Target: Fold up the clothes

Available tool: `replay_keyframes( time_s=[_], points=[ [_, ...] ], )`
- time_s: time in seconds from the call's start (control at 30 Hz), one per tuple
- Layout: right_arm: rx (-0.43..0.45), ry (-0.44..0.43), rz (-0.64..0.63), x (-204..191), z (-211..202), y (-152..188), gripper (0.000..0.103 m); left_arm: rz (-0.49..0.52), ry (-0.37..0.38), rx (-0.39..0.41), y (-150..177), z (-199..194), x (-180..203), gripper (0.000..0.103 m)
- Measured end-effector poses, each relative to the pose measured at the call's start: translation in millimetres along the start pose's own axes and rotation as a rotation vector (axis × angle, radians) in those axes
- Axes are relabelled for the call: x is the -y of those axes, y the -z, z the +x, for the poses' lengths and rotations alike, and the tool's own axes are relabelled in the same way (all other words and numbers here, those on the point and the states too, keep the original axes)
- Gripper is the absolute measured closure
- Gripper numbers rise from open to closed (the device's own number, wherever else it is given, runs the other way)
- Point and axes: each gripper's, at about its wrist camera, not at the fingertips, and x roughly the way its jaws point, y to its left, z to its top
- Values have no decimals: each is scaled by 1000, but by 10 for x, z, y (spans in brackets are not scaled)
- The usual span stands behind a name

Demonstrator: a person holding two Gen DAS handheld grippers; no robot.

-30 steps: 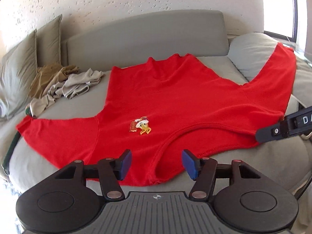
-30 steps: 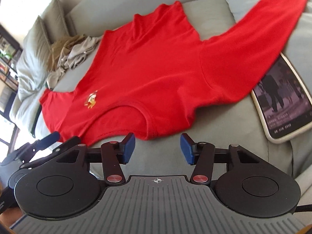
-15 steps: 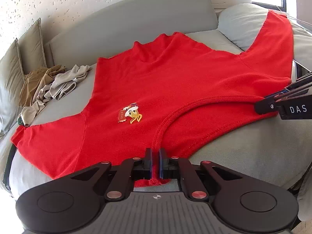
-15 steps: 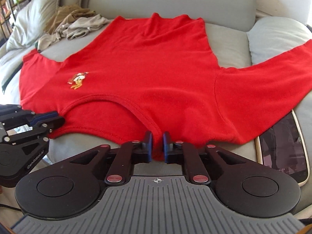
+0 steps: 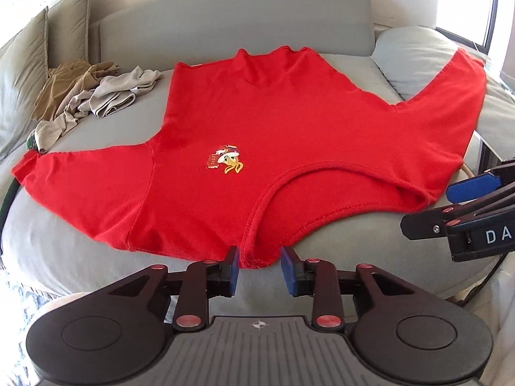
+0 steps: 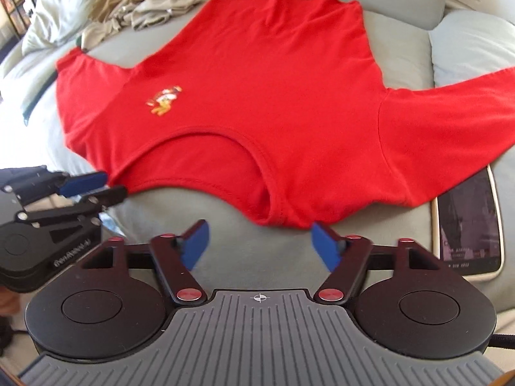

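Note:
A red long-sleeved shirt (image 5: 273,122) lies spread flat on a grey sofa seat (image 5: 80,234), neckline toward me, with a small cartoon patch (image 5: 227,160) on the chest. It also shows in the right wrist view (image 6: 257,80). My left gripper (image 5: 259,270) is open, its blue pads on either side of the left shoulder corner at the collar. My right gripper (image 6: 260,247) is open wide, just short of the right shoulder corner, not touching it. Each gripper shows at the edge of the other's view.
A pile of beige and tan clothes (image 5: 93,93) lies at the back left by the cushions (image 5: 22,74). A phone (image 6: 466,225) lies on the seat beside the right sleeve. A light pillow (image 5: 415,51) lies under the far sleeve.
Both grippers were shut on the shirt's shoulder corners half a second ago. Both have opened and let the cloth go, and the shirt lies flat.

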Motion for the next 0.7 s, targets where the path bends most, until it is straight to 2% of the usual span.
replay_keyframes(
  time_s=[0.1,0.13,0.17,0.2,0.23,0.33,0.43,0.53,0.57,0.63,0.67,0.7],
  points=[
    [122,10,49,129,-242,4,34,-49,-13,31,-80,-55,-86,65],
    [180,29,86,226,-336,-1,42,-62,-23,42,-109,-60,-114,64],
    [236,61,134,360,-415,-9,59,-74,-25,47,-138,-41,-133,64],
    [271,92,177,500,-456,-21,71,-85,-23,48,-167,-14,-149,64],
    [281,115,219,650,-462,-42,91,-96,-20,50,-197,14,-164,64],
    [272,126,301,1030,-348,-85,92,-88,-9,52,-241,181,-111,64],
    [240,111,257,1079,-116,-76,92,-47,6,25,-181,339,4,64],
    [145,103,176,974,166,17,91,38,-1,11,-75,346,97,63],
    [102,127,128,917,226,66,94,50,11,-14,-61,310,79,63],
    [61,210,32,821,194,138,92,44,41,-70,-32,234,2,63],
    [26,237,40,830,149,142,87,28,54,-97,-11,200,-51,63],
    [9,239,64,862,84,139,87,14,60,-94,13,143,-101,63]
  ],
)
